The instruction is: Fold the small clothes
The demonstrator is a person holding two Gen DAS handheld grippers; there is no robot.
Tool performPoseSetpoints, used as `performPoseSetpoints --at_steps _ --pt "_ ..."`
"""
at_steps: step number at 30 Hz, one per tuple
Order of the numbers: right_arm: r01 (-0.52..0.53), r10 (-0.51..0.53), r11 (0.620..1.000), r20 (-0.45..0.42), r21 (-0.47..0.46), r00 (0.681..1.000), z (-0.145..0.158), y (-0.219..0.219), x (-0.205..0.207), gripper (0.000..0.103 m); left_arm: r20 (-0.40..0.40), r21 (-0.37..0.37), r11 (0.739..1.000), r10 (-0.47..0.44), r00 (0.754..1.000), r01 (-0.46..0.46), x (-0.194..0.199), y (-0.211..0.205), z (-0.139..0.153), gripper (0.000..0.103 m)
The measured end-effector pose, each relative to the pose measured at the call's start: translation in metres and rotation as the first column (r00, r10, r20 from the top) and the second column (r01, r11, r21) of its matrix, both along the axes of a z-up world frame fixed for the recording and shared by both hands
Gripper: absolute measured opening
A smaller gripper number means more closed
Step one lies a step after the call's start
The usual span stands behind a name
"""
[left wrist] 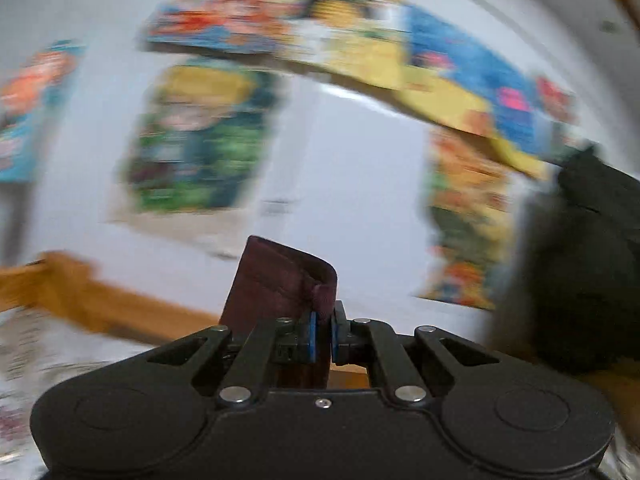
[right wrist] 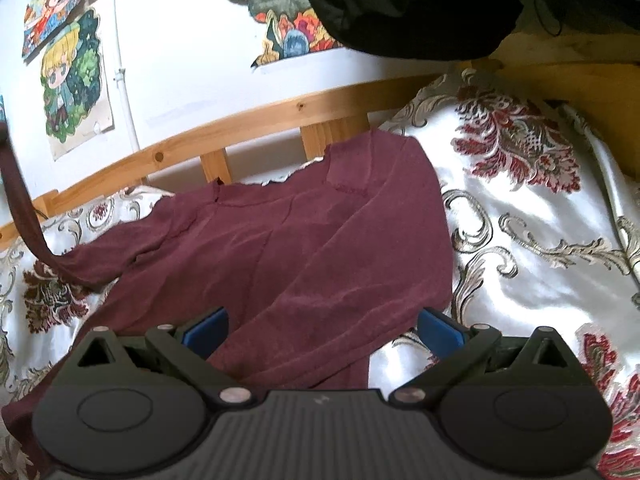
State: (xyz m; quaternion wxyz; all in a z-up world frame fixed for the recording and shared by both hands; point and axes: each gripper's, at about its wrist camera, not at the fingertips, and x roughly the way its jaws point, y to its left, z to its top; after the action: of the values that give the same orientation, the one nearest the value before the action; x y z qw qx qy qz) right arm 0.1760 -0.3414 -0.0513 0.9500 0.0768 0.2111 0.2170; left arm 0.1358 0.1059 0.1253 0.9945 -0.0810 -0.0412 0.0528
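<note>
My left claw (left wrist: pixel 323 330) pinches the maroon shirt's (right wrist: pixel 304 240) sleeve cuff (left wrist: pixel 280 276), lifted off the bed (right wrist: pixel 540 220); my right claw (right wrist: pixel 322 330) gapes wide, empty. Folding barely begun.

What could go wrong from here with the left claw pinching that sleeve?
1. The left claw is shut on only a thin edge of the sleeve; a fast pull could slip it free.
2. The right claw is open over the shirt, pinning nothing, so lifting the sleeve may drag the whole shirt across the bedspread.
3. The left view is blurred, so placement could be sloppy.
</note>
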Motion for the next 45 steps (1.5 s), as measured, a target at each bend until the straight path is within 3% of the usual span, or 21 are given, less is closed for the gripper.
performPoseSetpoints --at_steps 5,10,14,28,36,45 --pt "0.021 -0.021 1.000 0.014 0.010 1.000 0.004 -0.006 -0.001 0.102 -0.057 0.033 0.969 -0.242 0.969 0.244 0.025 -0.053 -0.009 0.006" --pt "0.043 -0.043 0.999 0.013 0.014 0.999 0.003 -0.010 0.001 0.102 -0.149 -0.008 0.904 -0.423 0.894 0.427 0.049 -0.092 -0.037 0.006" --pt "0.056 -0.056 0.998 -0.002 0.011 0.998 -0.002 -0.011 0.003 0.102 -0.217 -0.040 0.863 -0.499 0.839 0.503 0.061 -0.114 -0.061 0.006" --pt "0.109 -0.108 0.994 -0.043 0.003 0.993 -0.012 -0.018 0.011 0.102 -0.405 -0.183 0.827 -0.557 0.726 0.532 0.068 -0.147 -0.124 0.008" --pt "0.114 -0.114 0.993 -0.051 0.005 0.992 -0.013 -0.019 0.012 0.102 -0.454 -0.231 0.812 -0.577 0.679 0.536 0.061 -0.151 -0.140 0.010" --pt "0.120 -0.120 0.993 -0.058 0.000 0.991 -0.015 -0.019 0.013 0.102 -0.570 -0.309 0.805 -0.583 0.579 0.507 0.053 -0.151 -0.166 0.023"
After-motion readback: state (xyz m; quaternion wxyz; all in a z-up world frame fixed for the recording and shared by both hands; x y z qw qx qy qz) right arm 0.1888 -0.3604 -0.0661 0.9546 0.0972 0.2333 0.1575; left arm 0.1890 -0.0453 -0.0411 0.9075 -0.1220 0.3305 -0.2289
